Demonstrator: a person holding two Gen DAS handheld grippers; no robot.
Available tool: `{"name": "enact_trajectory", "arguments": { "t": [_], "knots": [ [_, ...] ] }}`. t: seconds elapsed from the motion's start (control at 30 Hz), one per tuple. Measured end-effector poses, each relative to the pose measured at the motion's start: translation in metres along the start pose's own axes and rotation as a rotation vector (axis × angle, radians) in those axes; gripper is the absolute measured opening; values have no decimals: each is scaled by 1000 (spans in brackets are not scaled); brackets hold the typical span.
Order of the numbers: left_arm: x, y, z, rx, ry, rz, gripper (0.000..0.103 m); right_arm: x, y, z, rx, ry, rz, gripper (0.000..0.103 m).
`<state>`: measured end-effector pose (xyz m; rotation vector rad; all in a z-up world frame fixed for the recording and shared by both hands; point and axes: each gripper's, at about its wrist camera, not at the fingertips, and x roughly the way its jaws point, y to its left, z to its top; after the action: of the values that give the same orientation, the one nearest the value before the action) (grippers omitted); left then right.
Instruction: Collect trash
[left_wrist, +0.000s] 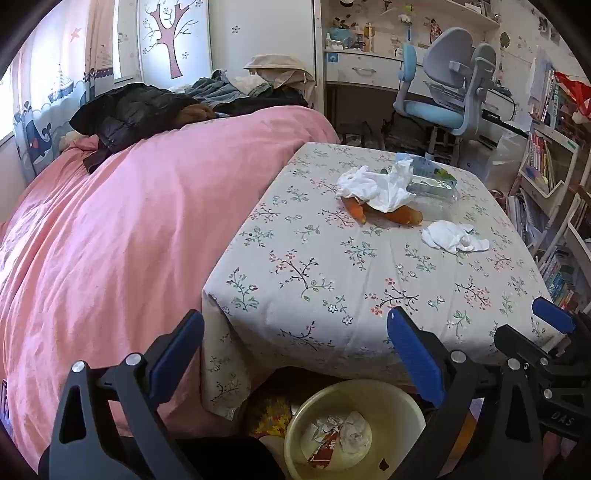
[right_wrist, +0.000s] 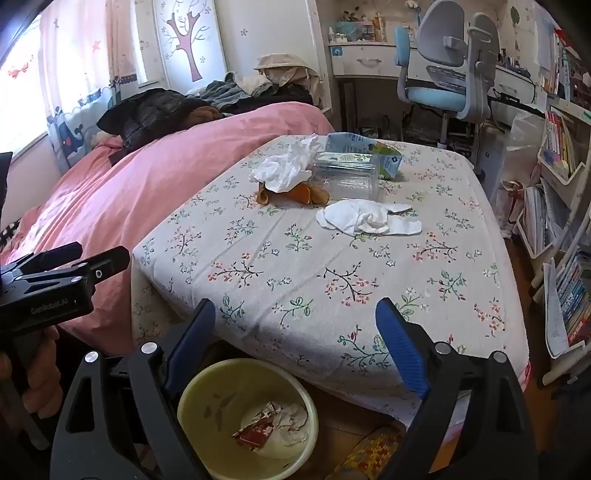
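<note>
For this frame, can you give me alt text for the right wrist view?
The open right gripper hovers over the near edge of a table with a floral cloth, above a yellow bin on the floor already holding scraps. Farther back on the table lie two crumpled tissues, orange peel and a clear plastic container.

Desk (right_wrist: 332, 280): covered by floral cloth, beside a pink-covered bed (right_wrist: 155, 177) | on desk: crumpled tissue (right_wrist: 284, 168) over orange peels (right_wrist: 303, 195), clear plastic container (right_wrist: 351, 179) on its side, blue carton (right_wrist: 369, 147), another tissue (right_wrist: 369, 218) (nearer the front) | floor: yellow basin (right_wrist: 207, 391) holding scraps.
</note>
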<state>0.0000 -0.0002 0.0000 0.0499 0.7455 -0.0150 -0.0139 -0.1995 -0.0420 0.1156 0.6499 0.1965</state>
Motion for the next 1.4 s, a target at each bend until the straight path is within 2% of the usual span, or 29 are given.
{"name": "enact_trajectory", "arguments": {
  "t": [1.4],
  "knots": [
    [-1,0,-1,-41,2,-37,95,0,-3,4,-4,-4,-6,88]
  ]
}}
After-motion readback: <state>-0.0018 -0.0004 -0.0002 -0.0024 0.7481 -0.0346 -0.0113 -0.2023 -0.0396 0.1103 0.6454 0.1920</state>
